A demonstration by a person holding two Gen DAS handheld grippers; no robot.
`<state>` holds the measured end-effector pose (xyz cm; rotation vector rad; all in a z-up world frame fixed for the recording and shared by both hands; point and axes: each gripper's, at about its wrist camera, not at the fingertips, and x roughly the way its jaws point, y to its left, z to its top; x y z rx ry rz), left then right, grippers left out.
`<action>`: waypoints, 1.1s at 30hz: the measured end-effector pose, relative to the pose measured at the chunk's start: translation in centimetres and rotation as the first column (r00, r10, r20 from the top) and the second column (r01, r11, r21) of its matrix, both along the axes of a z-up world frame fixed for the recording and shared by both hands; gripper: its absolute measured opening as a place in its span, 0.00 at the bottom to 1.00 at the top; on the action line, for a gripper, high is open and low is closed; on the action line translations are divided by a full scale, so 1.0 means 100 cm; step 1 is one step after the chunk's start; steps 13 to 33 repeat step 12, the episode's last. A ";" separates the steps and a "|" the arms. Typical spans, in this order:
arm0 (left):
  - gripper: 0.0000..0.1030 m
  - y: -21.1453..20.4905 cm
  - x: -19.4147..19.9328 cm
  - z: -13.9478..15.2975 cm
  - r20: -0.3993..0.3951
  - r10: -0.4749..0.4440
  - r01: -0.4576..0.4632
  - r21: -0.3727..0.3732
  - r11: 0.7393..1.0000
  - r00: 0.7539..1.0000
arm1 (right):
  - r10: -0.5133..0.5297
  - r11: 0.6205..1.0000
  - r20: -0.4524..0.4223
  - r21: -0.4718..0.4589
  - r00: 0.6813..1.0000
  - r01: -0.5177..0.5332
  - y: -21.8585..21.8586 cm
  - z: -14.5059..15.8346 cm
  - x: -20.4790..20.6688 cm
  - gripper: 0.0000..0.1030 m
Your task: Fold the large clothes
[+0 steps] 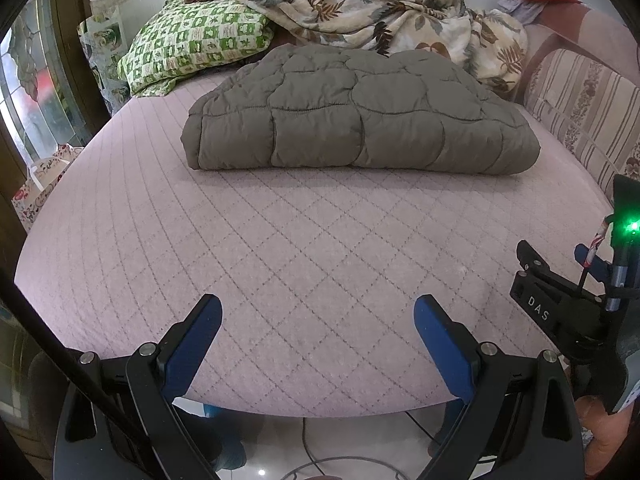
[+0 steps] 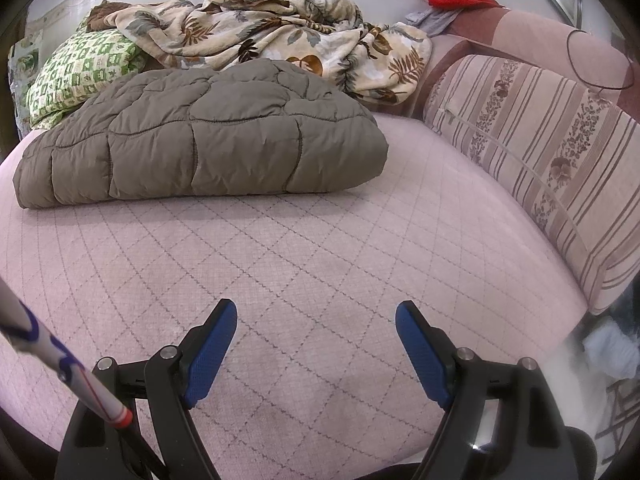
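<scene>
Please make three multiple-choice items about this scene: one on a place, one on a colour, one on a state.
1. Where does the folded quilted jacket lie?
A. on the pink mattress
B. on the floor
C. on the striped cushion

2. What colour is the checked pillow?
A. blue and white
B. green and white
C. red and black

3. How do both grippers stand?
A. left gripper open, right gripper open
B. both shut on cloth
C. one shut

Answers: 1 A, it rests on the mattress; 2 B, green squares; 3 A, fingers apart, holding nothing.

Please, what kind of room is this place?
Most likely a bedroom in a home. A folded grey quilted coat lies on a bed with a pink quilted cover, and a green checked pillow and a crumpled leaf-print blanket sit behind it.
</scene>
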<state>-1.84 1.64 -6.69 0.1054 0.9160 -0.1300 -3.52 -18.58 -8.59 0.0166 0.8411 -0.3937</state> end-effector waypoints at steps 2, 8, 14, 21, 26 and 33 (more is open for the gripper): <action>0.93 0.000 0.000 -0.001 -0.002 0.001 -0.001 -0.001 1.000 1.000 | 0.000 1.000 0.007 0.003 1.000 0.000 0.000 0.001 -0.001 0.83; 0.93 0.004 0.004 -0.005 -0.020 0.010 -0.011 -0.006 1.000 1.000 | 0.000 1.000 0.007 0.006 1.000 0.000 0.000 0.002 -0.001 0.83; 0.93 0.006 0.005 -0.008 -0.028 0.021 -0.021 -0.006 1.000 0.999 | 0.001 1.000 0.004 0.009 1.000 -0.001 0.001 0.001 -0.001 0.83; 0.93 0.006 0.005 -0.008 -0.028 0.021 -0.021 -0.006 1.000 0.999 | 0.001 1.000 0.004 0.009 1.000 -0.001 0.001 0.001 -0.001 0.83; 0.93 0.006 0.005 -0.008 -0.028 0.021 -0.021 -0.006 1.000 0.999 | 0.001 1.000 0.004 0.009 1.000 -0.001 0.001 0.001 -0.001 0.83; 0.93 0.006 0.005 -0.008 -0.028 0.021 -0.021 -0.006 1.000 0.999 | 0.001 1.000 0.004 0.009 1.000 -0.001 0.001 0.001 -0.001 0.83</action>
